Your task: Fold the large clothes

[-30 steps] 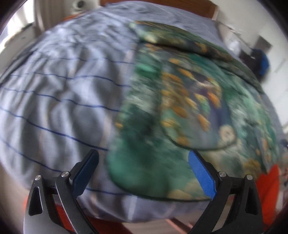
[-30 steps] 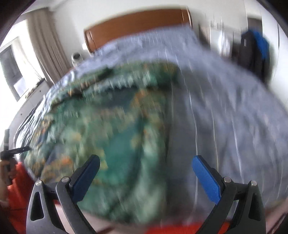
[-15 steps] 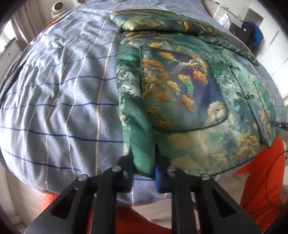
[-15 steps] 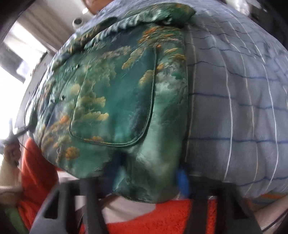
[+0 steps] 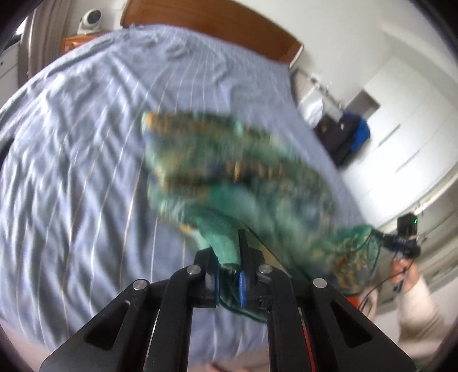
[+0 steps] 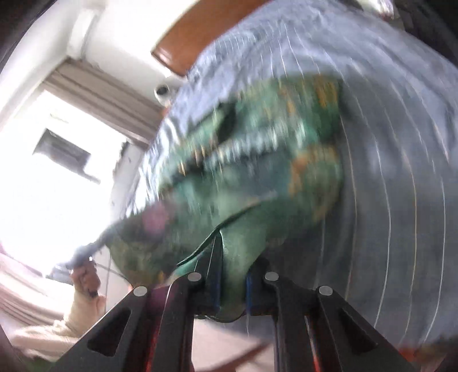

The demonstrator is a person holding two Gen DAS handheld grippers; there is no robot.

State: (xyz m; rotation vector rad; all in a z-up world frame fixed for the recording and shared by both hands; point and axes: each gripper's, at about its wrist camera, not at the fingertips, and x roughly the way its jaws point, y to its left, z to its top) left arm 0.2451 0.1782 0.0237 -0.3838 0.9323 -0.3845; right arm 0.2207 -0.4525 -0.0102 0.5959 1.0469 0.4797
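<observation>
A green patterned jacket (image 5: 243, 171) with orange and gold print lies on a bed, its near hem lifted off the cover. My left gripper (image 5: 229, 274) is shut on the jacket's left bottom corner. My right gripper (image 6: 232, 289) is shut on the right bottom corner of the jacket (image 6: 257, 171). The far part with the collar still rests on the bed. Both views are blurred by motion. In the left wrist view the other gripper (image 5: 406, 243) shows holding the far corner.
The bed has a grey-blue striped cover (image 5: 71, 143) and a brown wooden headboard (image 5: 217, 25). A black and blue bag (image 5: 346, 134) stands by white wardrobes at the right. A window with curtains (image 6: 71, 143) is at the left.
Both grippers, shut on the jacket's bottom corners, have lifted the hem off the bed and carried it up and toward the headboard. A second ago both were open.
</observation>
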